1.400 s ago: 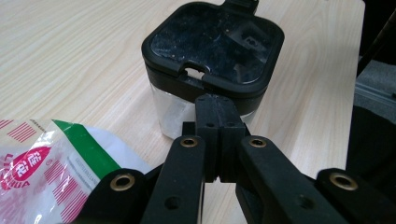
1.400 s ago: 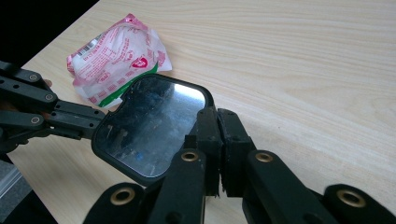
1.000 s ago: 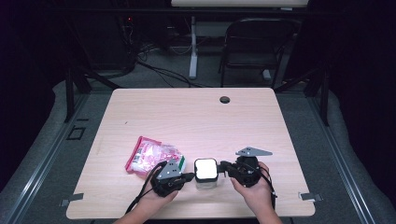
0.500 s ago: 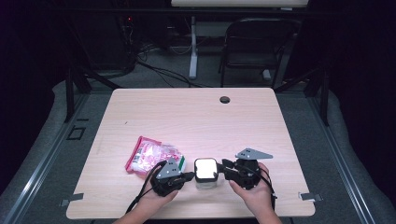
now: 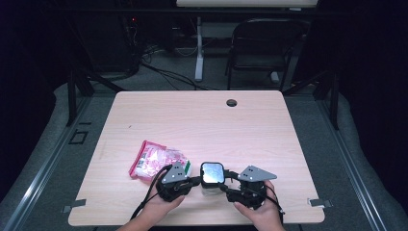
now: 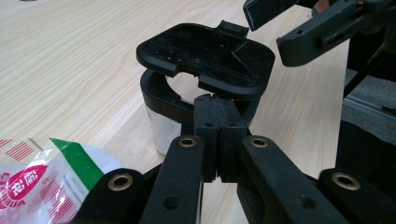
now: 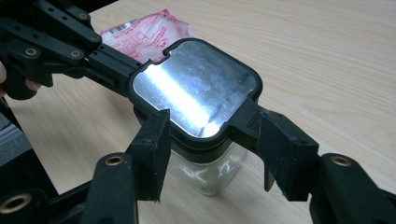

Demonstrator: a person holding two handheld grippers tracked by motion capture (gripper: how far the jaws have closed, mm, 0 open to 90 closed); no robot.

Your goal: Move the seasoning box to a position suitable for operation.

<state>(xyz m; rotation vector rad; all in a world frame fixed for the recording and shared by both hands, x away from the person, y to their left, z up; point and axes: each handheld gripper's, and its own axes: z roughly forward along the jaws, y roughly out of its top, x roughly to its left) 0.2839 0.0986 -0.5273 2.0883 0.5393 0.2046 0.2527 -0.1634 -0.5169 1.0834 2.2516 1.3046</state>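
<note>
A small clear glass jar (image 5: 210, 188) with a black collar stands near the table's front edge. Its square black lid (image 5: 212, 173) has a shiny top (image 7: 196, 91) and sits lifted at a tilt (image 6: 205, 51) above the collar. My left gripper (image 5: 196, 181) is shut, its tips (image 6: 216, 100) against the collar under the lid; whether they pinch anything is hidden. My right gripper (image 5: 228, 185) is open, with one jaw on each side of the lid's tab (image 7: 217, 130). It also shows past the lid in the left gripper view (image 6: 289, 23).
A pink and white snack packet (image 5: 156, 161) lies just left of the jar, beside my left gripper (image 7: 116, 67). A round grommet hole (image 5: 232, 102) sits at the far edge of the wooden table (image 5: 202, 125). A chair (image 5: 262, 45) stands beyond the table.
My right gripper has shifted slightly toward the table's front edge. The jar, the packet and my left gripper have stayed put.
</note>
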